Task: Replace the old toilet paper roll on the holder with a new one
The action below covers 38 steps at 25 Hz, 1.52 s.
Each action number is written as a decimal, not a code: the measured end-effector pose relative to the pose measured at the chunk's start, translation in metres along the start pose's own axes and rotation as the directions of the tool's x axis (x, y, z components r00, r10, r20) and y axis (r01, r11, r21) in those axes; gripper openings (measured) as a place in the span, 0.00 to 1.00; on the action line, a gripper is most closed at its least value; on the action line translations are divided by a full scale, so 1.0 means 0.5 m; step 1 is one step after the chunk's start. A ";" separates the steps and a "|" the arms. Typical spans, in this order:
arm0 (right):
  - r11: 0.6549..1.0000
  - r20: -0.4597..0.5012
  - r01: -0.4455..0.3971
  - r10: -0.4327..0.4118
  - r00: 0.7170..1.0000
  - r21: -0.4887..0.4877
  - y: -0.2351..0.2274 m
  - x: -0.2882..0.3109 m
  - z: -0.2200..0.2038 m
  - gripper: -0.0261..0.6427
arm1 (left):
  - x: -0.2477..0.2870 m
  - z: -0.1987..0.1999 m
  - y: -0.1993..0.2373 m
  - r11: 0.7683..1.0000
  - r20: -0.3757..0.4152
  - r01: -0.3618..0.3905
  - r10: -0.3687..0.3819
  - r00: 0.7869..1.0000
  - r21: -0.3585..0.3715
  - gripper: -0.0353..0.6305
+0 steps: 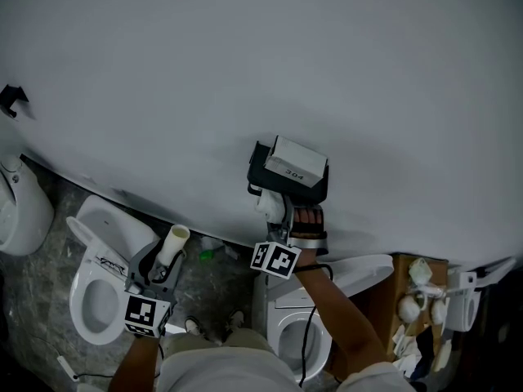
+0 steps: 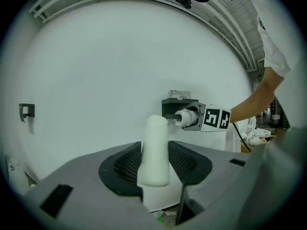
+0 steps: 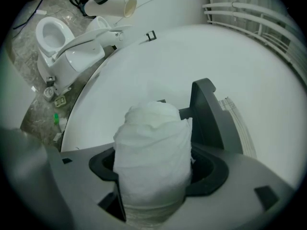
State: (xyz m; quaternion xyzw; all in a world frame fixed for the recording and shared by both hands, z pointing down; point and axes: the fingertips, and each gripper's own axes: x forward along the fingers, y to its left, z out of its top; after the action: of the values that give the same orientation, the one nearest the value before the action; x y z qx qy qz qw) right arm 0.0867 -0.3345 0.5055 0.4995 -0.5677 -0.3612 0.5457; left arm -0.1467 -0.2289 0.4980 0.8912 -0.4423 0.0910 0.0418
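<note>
While the left gripper (image 1: pixel 163 260) hangs low over a white toilet bowl (image 1: pixel 94 296), its fingers (image 2: pixel 122 164) stand half closed, clamped on a bare cream cardboard tube (image 2: pixel 154 150) that sticks up between them. Higher up, the right gripper (image 1: pixel 274 207) is at the dark grey wall holder (image 1: pixel 288 170) on the white wall (image 1: pixel 245 64). Its fingers (image 3: pixel 206 169) stand wide, gripping a full white toilet paper roll (image 3: pixel 153 152). The roll sits just in front of the holder's dark bar (image 3: pixel 184 113), beside the holder's upright arm (image 3: pixel 206 114). I cannot tell whether the bar has entered the roll's core.
</note>
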 end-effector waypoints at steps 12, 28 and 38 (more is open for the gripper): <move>1.000 0.010 -0.007 0.007 1.000 -0.001 0.005 0.008 0.048 0.54 | -0.033 0.008 0.013 1.000 0.019 -0.014 0.014 1.000 -0.004 0.32; 0.996 0.025 -0.083 0.082 0.996 0.035 0.012 -0.003 0.059 0.57 | -0.067 0.013 0.016 1.000 0.029 -0.018 0.018 0.999 0.002 0.32; 0.977 0.086 -0.142 0.129 0.988 0.158 0.010 -0.049 0.062 0.58 | -0.070 0.023 0.000 1.000 0.036 -0.001 0.001 0.999 0.012 0.32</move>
State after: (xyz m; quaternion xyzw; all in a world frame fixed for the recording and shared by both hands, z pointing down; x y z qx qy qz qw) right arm 0.0529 -0.3139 0.4996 0.4887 -0.6483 -0.2938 0.5045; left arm -0.1658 -0.2035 0.4798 0.8927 -0.4430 0.0776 0.0285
